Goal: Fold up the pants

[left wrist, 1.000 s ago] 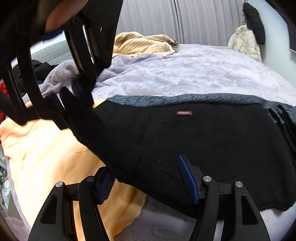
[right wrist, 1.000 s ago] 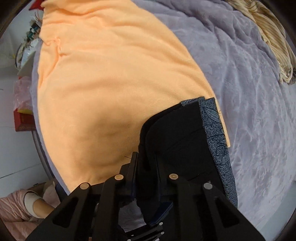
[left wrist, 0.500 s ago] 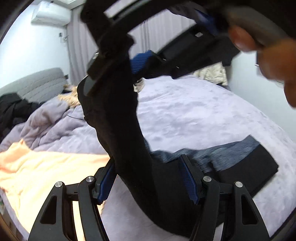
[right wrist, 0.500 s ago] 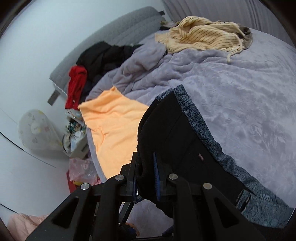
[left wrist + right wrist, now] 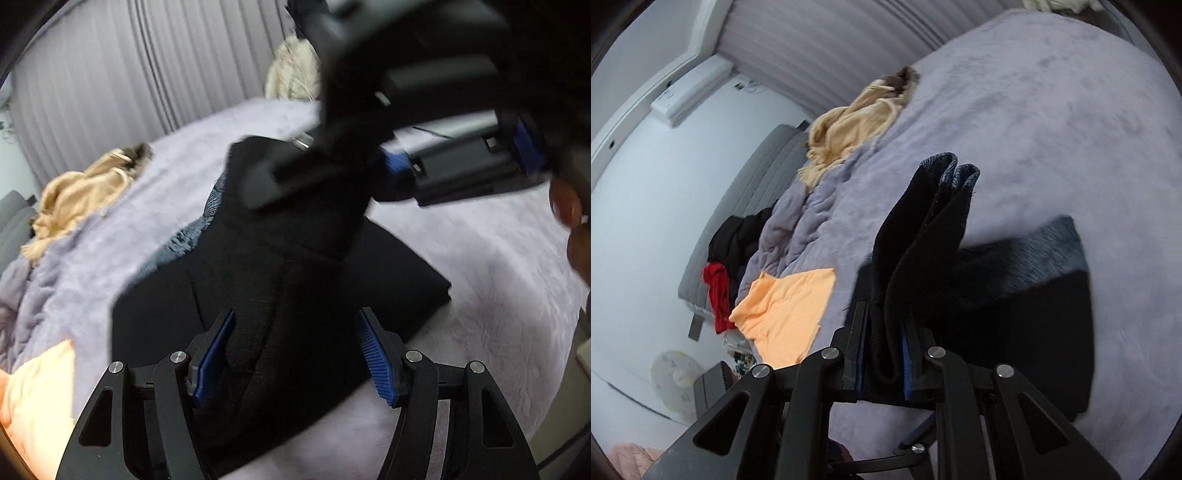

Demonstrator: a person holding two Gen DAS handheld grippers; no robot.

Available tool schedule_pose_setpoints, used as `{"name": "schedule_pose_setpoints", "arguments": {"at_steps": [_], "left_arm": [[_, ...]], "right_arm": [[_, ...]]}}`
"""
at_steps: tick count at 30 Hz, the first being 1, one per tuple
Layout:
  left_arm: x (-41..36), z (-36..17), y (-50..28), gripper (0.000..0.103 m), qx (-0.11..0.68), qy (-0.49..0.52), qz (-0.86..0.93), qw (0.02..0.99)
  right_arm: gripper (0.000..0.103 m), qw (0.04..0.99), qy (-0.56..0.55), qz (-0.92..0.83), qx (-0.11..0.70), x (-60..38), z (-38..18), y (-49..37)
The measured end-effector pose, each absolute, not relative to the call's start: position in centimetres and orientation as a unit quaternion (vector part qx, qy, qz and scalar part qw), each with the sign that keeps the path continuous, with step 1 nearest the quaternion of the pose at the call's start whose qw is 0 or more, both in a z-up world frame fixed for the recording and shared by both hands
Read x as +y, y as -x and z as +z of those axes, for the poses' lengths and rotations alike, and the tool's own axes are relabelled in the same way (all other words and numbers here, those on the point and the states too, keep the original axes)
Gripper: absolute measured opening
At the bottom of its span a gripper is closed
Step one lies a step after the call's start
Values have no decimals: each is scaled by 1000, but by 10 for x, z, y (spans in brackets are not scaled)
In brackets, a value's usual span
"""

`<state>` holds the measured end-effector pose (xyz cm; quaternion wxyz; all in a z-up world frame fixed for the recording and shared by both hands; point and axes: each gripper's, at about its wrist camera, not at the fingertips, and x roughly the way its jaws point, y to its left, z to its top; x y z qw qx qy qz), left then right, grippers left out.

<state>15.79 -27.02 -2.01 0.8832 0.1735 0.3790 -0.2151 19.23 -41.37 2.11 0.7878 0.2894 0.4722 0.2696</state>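
Observation:
The black pants (image 5: 288,280) with a grey-blue patterned band lie partly on the lilac bed. One end is lifted and drapes over the part that lies flat. My right gripper (image 5: 884,356) is shut on that lifted end of the pants (image 5: 923,236), which stands up between its blue pads. In the left wrist view the right gripper (image 5: 369,173) holds the cloth above the bed. My left gripper (image 5: 295,350) is open, its blue pads either side of the hanging cloth, not pinching it.
The lilac bed cover (image 5: 1052,110) stretches far and right. An orange towel (image 5: 786,306) lies at the bed's near left edge. A beige striped garment (image 5: 857,122) lies near the curtains. Black and red clothes (image 5: 727,258) are piled by the grey headboard.
My right gripper has carried the pants end up and across over the flat part, doubling the pants. My left gripper stays open beneath.

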Motion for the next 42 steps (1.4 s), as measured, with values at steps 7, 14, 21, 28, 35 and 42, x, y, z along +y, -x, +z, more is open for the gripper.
{"name": "schedule_pose_setpoints", "arguments": {"at_steps": [7,14,21,28,35,42], "left_arm": [[-257,-26,-153,68,403,-174,-251,862],[-170,16,-165,91,385,-86,-201,897],[-95,-29,-210,91,498,49,-111,859],[-132,-27,-186,101,482,-27,-142,865],[-125,-2,-196,102,453,-39,-132,881],[-86,9,-258,102,470,53,-106,875]], "right_arm": [[28,743,-402,241,478,-463,-76,-180],[62,741,-422,272,447,-461,-69,-168],[18,779,-363,199,471,-434,-59,-180],[21,823,-263,151,480,-435,-35,-158],[30,821,-319,129,456,-472,-39,-144],[32,859,-277,133,411,-476,5,-127]]}}
